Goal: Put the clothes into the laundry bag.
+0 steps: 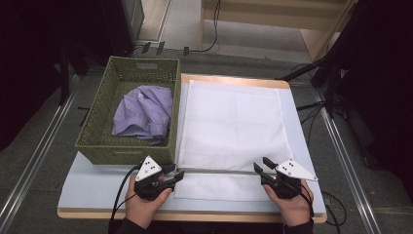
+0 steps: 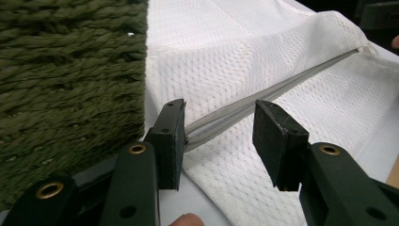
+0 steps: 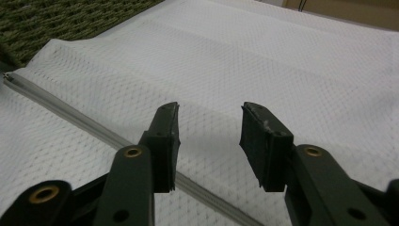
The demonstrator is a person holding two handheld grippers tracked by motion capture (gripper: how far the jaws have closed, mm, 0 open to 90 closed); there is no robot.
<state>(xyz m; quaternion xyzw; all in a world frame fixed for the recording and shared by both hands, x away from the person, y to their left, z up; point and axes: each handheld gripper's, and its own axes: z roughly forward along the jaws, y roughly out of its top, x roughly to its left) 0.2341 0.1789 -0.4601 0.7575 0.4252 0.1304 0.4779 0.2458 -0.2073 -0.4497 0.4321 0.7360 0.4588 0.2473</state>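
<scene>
Table: I see a pale top; all things lie on it.
Bag: white mesh, flat in the middle, just beside the basket.
Basket: green woven, at the left, touching the bag's left edge.
Shirt: lilac, crumpled inside the basket.
Zipper: grey line across the near part of the bag, between my two grippers.
Left gripper: released; jaws apart over the zipper's left end, one pad touches the zipper, no grip.
Right gripper: released; jaws apart above the mesh near the zipper's right end, nothing between them.
</scene>
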